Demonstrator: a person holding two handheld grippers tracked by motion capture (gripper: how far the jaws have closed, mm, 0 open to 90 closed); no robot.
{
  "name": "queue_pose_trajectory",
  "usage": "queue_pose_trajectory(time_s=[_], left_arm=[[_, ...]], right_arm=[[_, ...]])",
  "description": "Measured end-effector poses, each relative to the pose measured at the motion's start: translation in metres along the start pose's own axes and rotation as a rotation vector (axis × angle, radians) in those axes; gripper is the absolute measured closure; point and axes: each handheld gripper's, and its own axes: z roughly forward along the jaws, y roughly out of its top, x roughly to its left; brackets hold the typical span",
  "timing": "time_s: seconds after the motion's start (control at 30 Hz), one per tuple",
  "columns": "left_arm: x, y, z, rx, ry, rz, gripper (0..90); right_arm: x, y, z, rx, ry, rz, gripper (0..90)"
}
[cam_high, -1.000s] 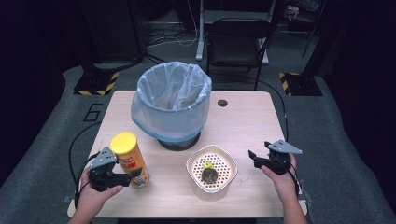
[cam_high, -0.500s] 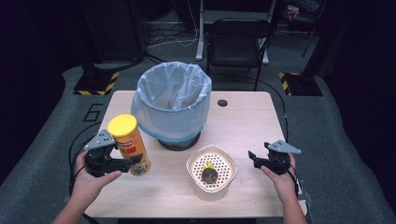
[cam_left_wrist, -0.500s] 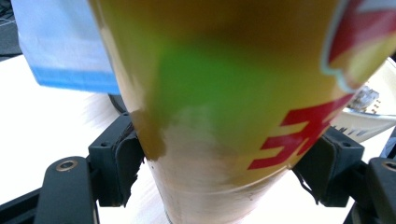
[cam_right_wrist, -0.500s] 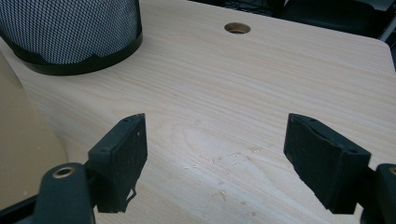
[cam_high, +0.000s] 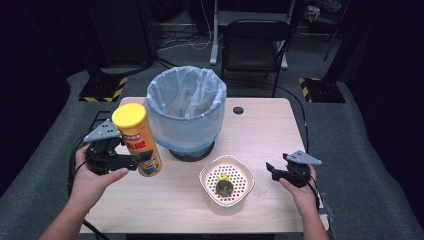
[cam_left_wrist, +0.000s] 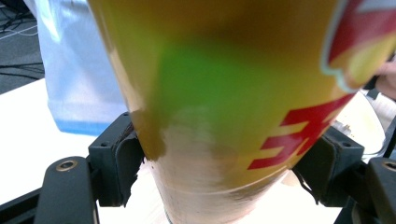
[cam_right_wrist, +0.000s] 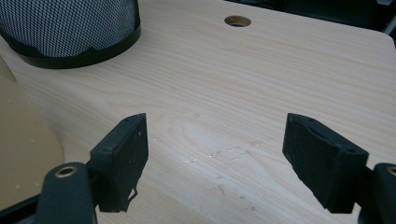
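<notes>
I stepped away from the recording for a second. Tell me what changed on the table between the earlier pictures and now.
The left gripper, fingers clamped on the yellow canister, has lifted it off the table and up beside the lined bin. It held the canister throughout. The right gripper stayed put with its fingers open and empty, and the white strainer bowl with scraps in it did not move.
</notes>
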Motion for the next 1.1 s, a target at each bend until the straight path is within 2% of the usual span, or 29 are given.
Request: queue_pose_trajectory(time_s=[0.27,0.3,0.33,0.37,0.4,0.43,0.47,0.5,0.53,0.57,0.6,0.63,0.7,0.8,0.87,0.93,1.1], left_arm=[[-0.003,0.038,-0.014,-0.009,-0.025,-0.011,24.1],[-0.004,0.042,-0.016,-0.010,-0.029,-0.012,24.1],[-0.005,0.054,-0.020,-0.009,-0.031,-0.004,24.1],[-0.005,0.054,-0.020,-0.009,-0.031,-0.004,24.1],[-0.007,0.067,-0.023,-0.013,-0.025,0.005,24.1],[-0.007,0.067,-0.023,-0.013,-0.025,0.005,24.1],[-0.007,0.079,-0.025,-0.020,-0.027,0.008,24.1],[-0.007,0.079,-0.025,-0.020,-0.027,0.008,24.1],[-0.007,0.091,-0.027,-0.022,-0.035,0.009,24.1],[-0.007,0.091,-0.027,-0.022,-0.035,0.009,24.1],[-0.006,0.102,-0.026,-0.023,-0.053,0.002,24.1],[-0.006,0.102,-0.026,-0.023,-0.053,0.002,24.1],[-0.006,0.113,-0.024,-0.029,-0.054,0.006,24.1],[-0.005,0.127,-0.015,-0.033,-0.033,0.014,24.1],[-0.004,0.130,-0.012,-0.030,-0.028,0.017,24.0],[-0.001,0.137,-0.001,-0.026,-0.023,0.012,24.0],[0.002,0.149,0.015,-0.035,-0.025,-0.003,24.1]], right_arm=[[-0.001,-0.001,0.000,0.003,-0.004,0.003,22.3],[-0.002,-0.001,0.001,0.003,-0.004,-0.007,22.3],[-0.002,-0.002,0.001,0.005,-0.005,-0.007,22.3],[-0.002,-0.002,0.001,0.005,-0.005,-0.007,22.3],[-0.001,-0.002,0.001,0.007,-0.006,-0.008,22.3],[-0.001,-0.002,0.001,0.007,-0.006,-0.008,22.3],[-0.001,-0.002,0.002,0.007,-0.006,-0.006,22.3],[-0.001,-0.002,0.002,0.009,-0.004,-0.013,22.3],[-0.001,-0.002,0.001,0.014,-0.003,-0.012,22.3],[-0.001,-0.002,0.001,0.014,-0.003,-0.012,22.3],[-0.001,-0.002,0.002,0.014,-0.003,-0.014,22.5],[-0.001,-0.002,0.002,0.014,-0.003,-0.014,22.5],[-0.001,-0.002,0.002,0.016,-0.005,-0.011,22.6],[-0.002,-0.003,0.002,0.013,-0.001,-0.015,22.8],[-0.002,-0.003,0.002,0.013,-0.002,-0.020,23.1],[-0.001,-0.003,0.003,0.022,-0.005,-0.008,23.2],[-0.001,-0.004,0.005,0.028,-0.003,-0.025,23.3]])
